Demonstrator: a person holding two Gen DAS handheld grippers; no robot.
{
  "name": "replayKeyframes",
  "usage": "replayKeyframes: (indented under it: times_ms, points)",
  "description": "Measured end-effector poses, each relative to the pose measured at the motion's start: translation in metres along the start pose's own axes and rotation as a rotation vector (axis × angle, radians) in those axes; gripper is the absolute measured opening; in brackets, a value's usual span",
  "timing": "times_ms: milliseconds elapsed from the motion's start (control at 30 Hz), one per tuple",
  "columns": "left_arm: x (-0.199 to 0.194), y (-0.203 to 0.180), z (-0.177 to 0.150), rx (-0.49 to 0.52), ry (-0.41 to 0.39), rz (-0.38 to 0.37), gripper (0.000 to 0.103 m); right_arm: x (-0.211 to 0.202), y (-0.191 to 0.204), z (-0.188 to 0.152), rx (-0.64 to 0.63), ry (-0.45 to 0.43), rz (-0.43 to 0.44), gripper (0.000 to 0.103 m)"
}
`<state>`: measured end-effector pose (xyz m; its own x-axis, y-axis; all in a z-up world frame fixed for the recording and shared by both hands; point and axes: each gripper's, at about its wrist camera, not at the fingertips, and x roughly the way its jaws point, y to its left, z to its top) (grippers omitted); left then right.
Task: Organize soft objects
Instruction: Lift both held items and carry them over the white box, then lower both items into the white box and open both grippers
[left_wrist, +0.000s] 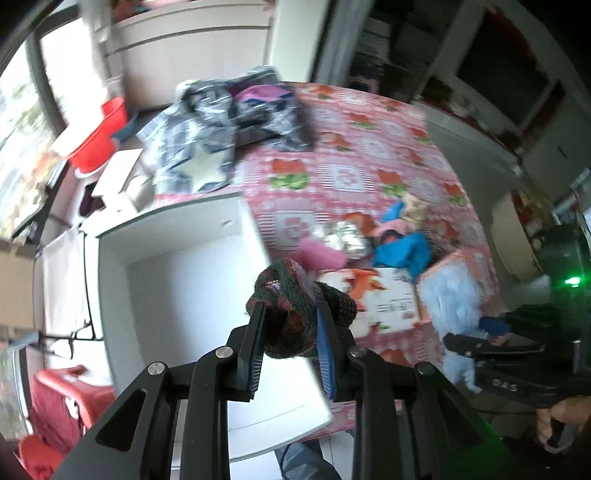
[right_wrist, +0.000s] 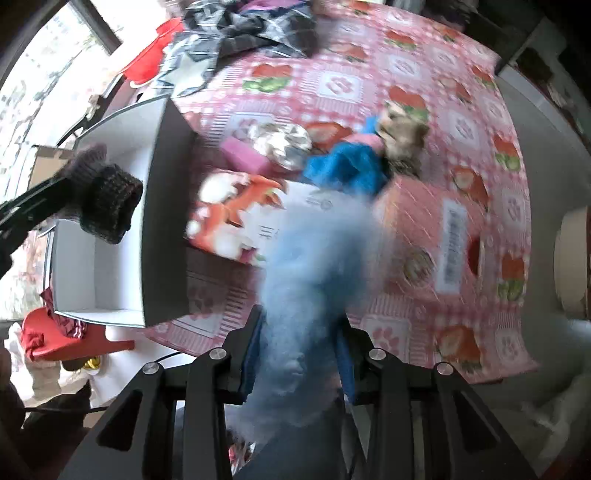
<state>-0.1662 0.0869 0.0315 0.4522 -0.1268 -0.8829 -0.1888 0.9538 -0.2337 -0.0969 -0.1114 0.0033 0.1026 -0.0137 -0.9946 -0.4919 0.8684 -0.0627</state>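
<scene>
Knitted sock (left_wrist: 295, 317) clamped left; blue fluff (right_wrist: 310, 280) right.

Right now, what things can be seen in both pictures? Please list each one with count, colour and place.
knitted item: one, dark green and red, in the left gripper, over the box edge
fluffy item: one, light blue, in the right gripper
white box: one, open, left of the table
tablecloth: one, pink with a strawberry pattern
printed carton: one, orange and white, on the cloth
blue fabric: one, behind the carton
pink block: one, near the box
left gripper: black, shut
right gripper: black, shut
</scene>
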Motion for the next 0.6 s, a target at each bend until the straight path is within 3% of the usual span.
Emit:
replayKeyframes:
  times_ms: [433, 600]
  points:
    - [0.005, 0.069, -0.029, -0.164, 0.038, 0.084, 0.028, -0.008, 0.088, 0.041, -0.195, -0.031, 0.092, 0.037]
    - [0.012, 0.078, -0.039, -0.179, 0.067, 0.093, 0.028, 0.012, 0.081, 0.041, -0.167, 0.022, 0.1, 0.039]
